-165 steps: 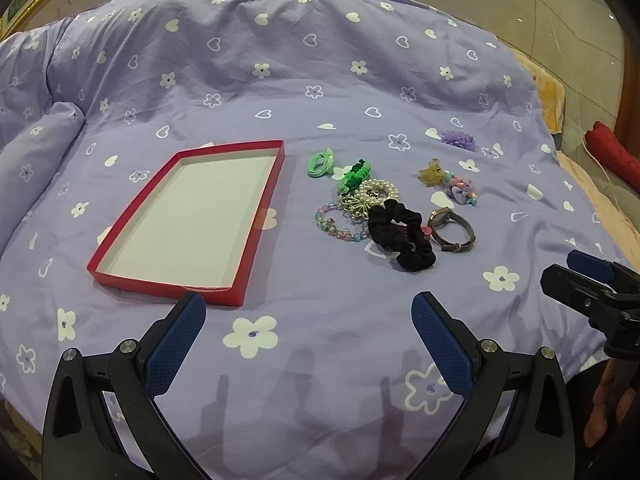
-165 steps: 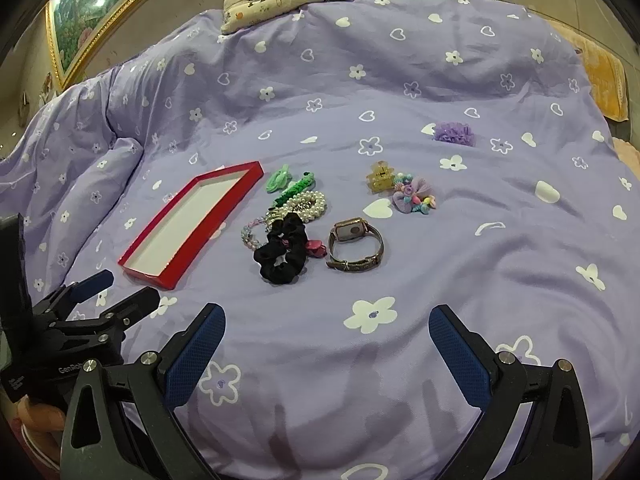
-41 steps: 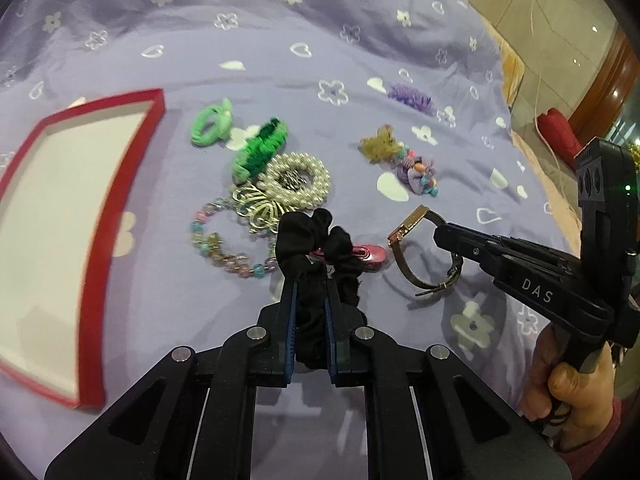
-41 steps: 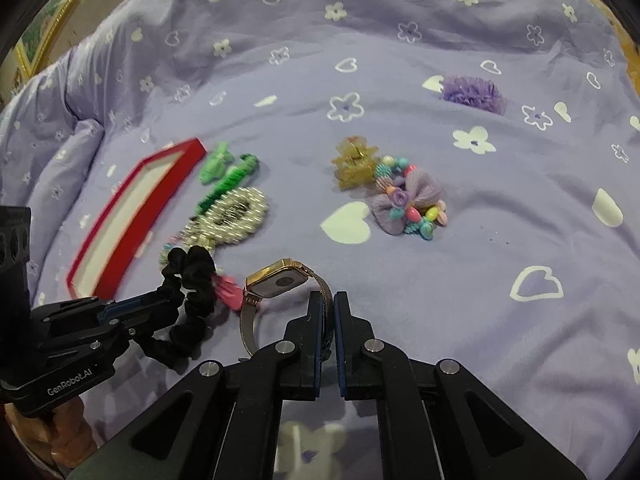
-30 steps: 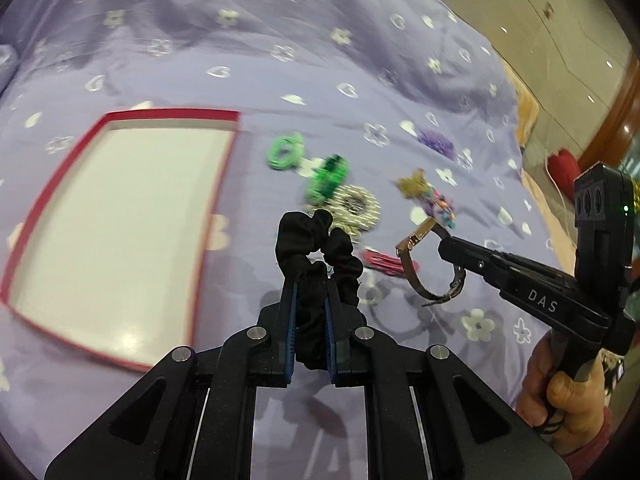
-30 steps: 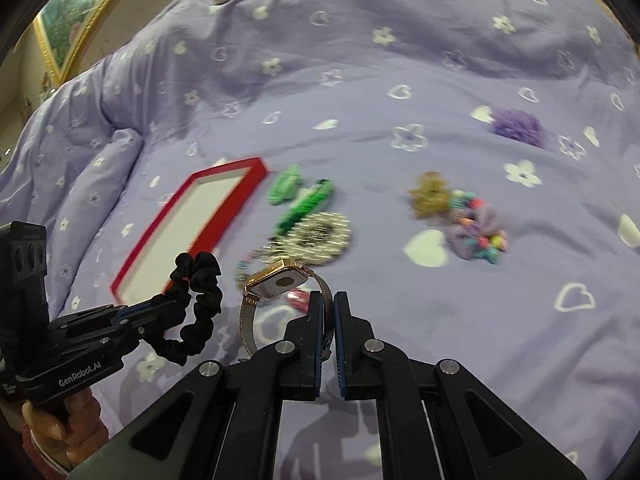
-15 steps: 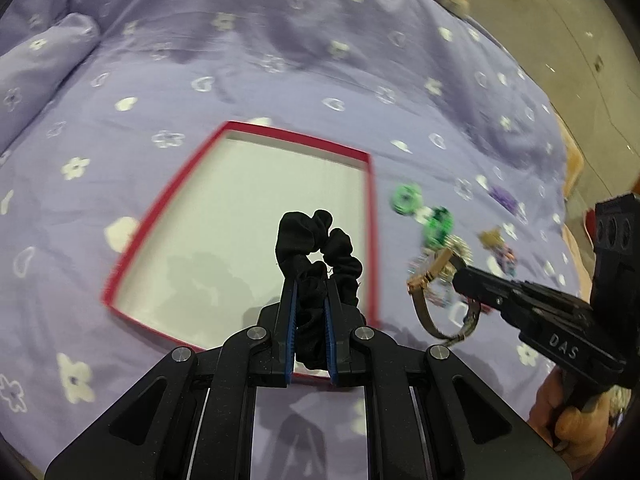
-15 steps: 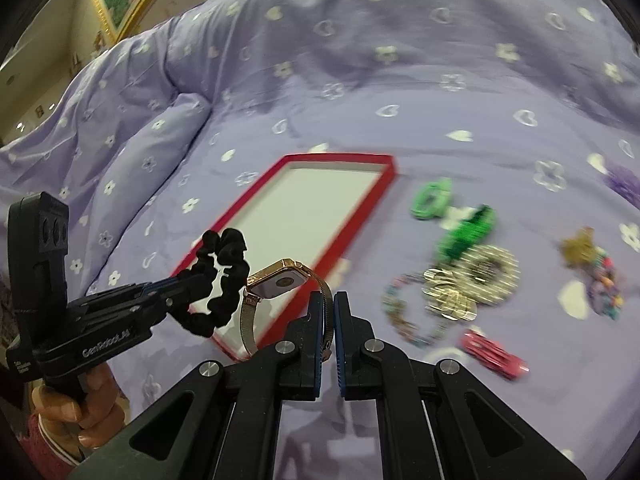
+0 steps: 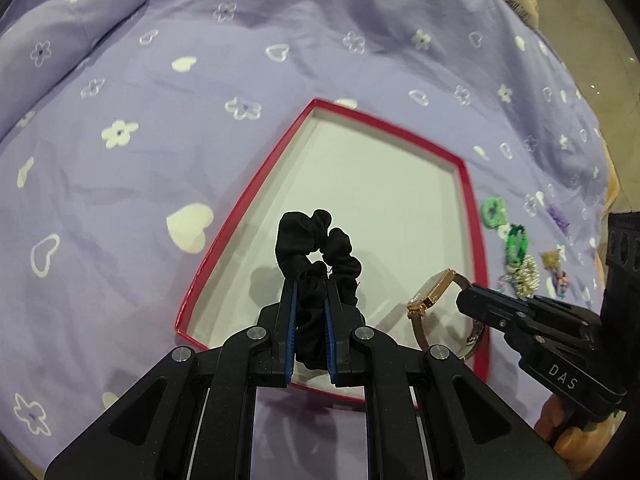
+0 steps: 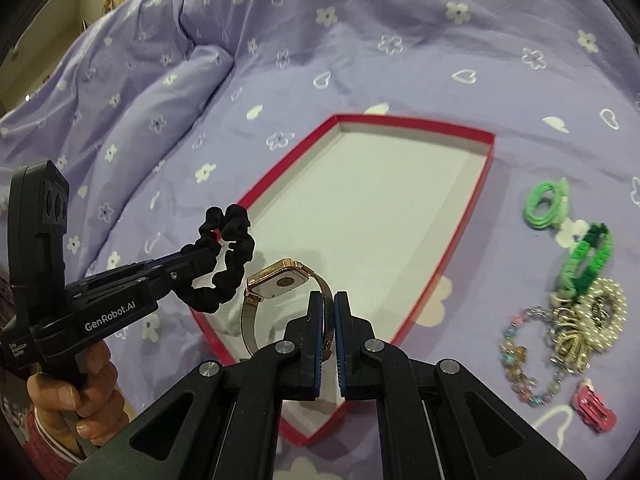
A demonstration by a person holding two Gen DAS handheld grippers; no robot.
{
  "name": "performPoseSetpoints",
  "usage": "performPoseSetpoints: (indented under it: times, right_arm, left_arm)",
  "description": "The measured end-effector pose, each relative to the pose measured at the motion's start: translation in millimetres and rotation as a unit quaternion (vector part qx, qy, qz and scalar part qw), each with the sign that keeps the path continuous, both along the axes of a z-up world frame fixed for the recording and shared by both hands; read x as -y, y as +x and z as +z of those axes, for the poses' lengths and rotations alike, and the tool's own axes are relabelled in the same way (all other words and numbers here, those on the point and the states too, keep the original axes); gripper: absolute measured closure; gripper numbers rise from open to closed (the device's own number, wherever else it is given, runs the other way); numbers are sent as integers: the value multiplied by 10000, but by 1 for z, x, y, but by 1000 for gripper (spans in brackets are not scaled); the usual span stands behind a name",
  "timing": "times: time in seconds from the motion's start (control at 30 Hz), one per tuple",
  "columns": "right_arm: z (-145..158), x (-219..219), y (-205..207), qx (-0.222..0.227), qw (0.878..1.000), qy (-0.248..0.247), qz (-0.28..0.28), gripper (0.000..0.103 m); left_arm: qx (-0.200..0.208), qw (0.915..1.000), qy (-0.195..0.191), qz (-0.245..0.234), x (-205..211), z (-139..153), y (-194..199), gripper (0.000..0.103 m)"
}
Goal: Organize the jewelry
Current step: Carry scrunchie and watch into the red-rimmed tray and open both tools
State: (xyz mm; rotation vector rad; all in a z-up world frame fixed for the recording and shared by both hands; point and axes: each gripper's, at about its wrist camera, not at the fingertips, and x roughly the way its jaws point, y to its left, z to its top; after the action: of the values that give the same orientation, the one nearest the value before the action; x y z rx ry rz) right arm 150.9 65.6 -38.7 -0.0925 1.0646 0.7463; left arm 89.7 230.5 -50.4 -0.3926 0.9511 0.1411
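Observation:
My left gripper (image 9: 311,292) is shut on a black scrunchie (image 9: 316,242) and holds it above the near end of a red-rimmed tray (image 9: 248,196) with a white floor. It also shows in the right wrist view (image 10: 224,256). My right gripper (image 10: 328,304) is shut on the band of a gold watch (image 10: 280,284), held above the tray's near corner (image 10: 460,232). The watch also shows in the left wrist view (image 9: 430,294), right of the scrunchie. The tray holds nothing.
On the purple bedspread right of the tray lie a green hair tie (image 10: 546,204), a green clip (image 10: 588,258), a pearl ring with a metal brooch (image 10: 592,316), a bead bracelet (image 10: 524,360) and a pink clip (image 10: 594,404). A rolled quilt fold (image 10: 168,92) lies to the left.
Both grippers closed on the scrunchie and the watch, lifted them off the bed and carried them left. They now hang over the tray's near end.

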Motion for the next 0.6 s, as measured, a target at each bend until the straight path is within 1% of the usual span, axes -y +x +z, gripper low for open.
performPoseSetpoints:
  times: [0.3,0.43,0.47,0.53,0.57,0.6]
  right_arm:
    - [-22,-18,3,-47,9974,-646,325,98]
    - [-25,-22,4,-93,9963,-731,449,97]
    - [-25,-22,5,-120,9962,-724,471,95]
    - [-25,-22,6,-173,9964,-672,480,93]
    - [-25,-21,6,-213,9967,-615,478,92]
    - [-25,-19,7,-268,9972,-513,468,90]
  left_arm:
    - [-410,9991,21,43,-1,-23,7,92]
    - [-506,9987,39,92,-2,-29,7,91]
    - [-505,9987,55,101,-2,-28,7,89]
    - [-502,9986,95,139,-2,-27,7,85]
    - [-498,9986,103,157,-3,-27,6,80]
    - [-504,9985,116,178,-3,-27,5,72]
